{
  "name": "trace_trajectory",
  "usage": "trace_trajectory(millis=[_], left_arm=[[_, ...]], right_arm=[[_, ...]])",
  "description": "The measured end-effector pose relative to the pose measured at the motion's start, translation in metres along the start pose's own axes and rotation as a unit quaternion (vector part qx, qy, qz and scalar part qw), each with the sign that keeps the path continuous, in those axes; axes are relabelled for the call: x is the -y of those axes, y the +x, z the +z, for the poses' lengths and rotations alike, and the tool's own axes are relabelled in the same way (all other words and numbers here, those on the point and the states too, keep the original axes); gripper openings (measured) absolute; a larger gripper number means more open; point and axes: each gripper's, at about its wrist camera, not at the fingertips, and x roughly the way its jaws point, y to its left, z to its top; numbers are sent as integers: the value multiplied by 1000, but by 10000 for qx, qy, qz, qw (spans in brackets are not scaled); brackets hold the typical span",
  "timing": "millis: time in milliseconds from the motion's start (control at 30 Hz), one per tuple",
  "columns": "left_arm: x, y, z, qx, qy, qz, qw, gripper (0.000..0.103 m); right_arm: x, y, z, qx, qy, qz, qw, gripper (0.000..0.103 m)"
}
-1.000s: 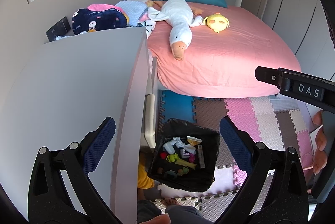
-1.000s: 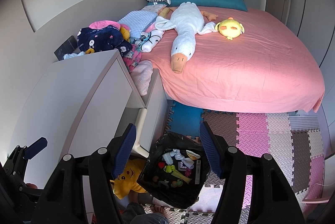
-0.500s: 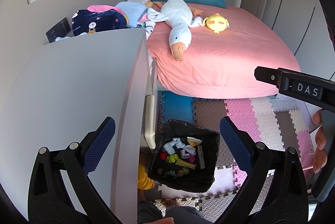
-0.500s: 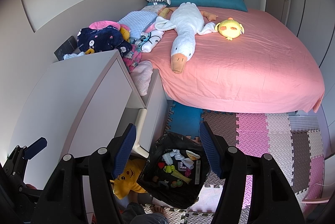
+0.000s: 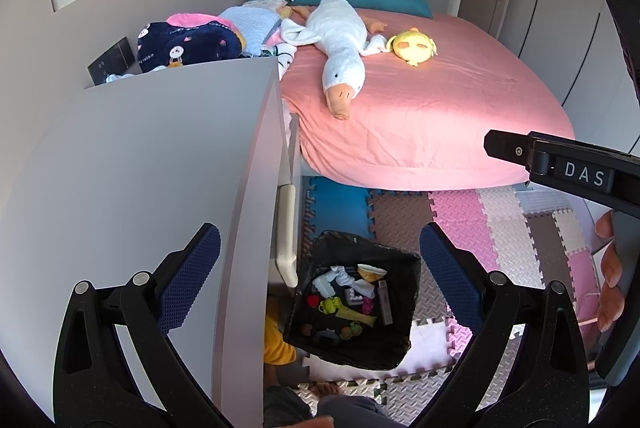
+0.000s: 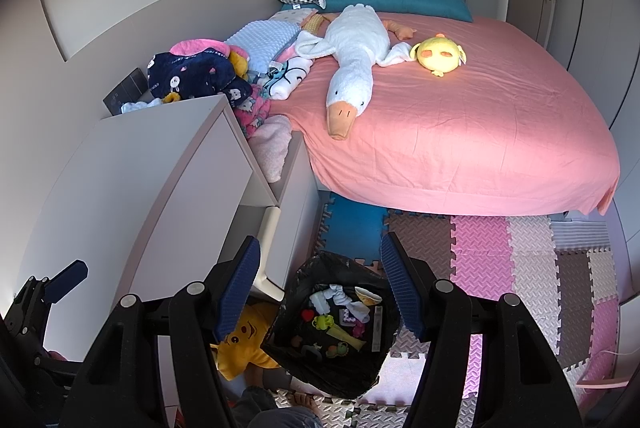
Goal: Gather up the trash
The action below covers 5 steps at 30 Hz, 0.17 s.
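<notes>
A: Currently, both tools are held high, pointing steeply down at the floor. Status of the left gripper (image 5: 320, 268)?

B: Jaws spread wide, nothing between the pads. The right gripper (image 6: 320, 280) is likewise parted and empty. Neither touches anything.

A: Location of the trash?

B: Inside the black trash bag (image 6: 340, 368), which stands open-mouthed on the foam floor mat (image 6: 500, 268), near the viewer, just right of the white cabinet (image 5: 152, 167). Contents visible: crumpled white tissue (image 5: 340, 278), a small green toy (image 5: 330, 306) and other bright scraps too small to identify.

A: Why is the bag placed there?

B: Probably for access: its mouth faces up, so items can be dropped straight in from above. Both grippers frame it from overhead, which suits either a drop or an inspection.

A: Anything left to collect?

B: No loose litter is evident on the mat. On the pink bed (image 6: 480, 131), far from the bag, lie a white goose plush (image 6: 352, 67) and a yellow chick plush (image 6: 438, 55); folded clothes (image 6: 200, 75) sit at its left edge. These read as belongings, not trash. A yellow cushion (image 6: 248, 344) rests on the floor touching the bag's left side.

A: Assessment?

B: Collection appears largely complete.
</notes>
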Motion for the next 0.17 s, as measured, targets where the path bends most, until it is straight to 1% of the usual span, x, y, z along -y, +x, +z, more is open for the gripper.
trace_trajectory(millis=[100,167], left_arm=[[1,2,2,-94,41,-120,9999,96],[3,1,1,-97,75,-119,9999,96]], right_arm=[[1,0,-1,4,1,14,10000,64],[1,-1,-1,5,-10,9,10000,64]])
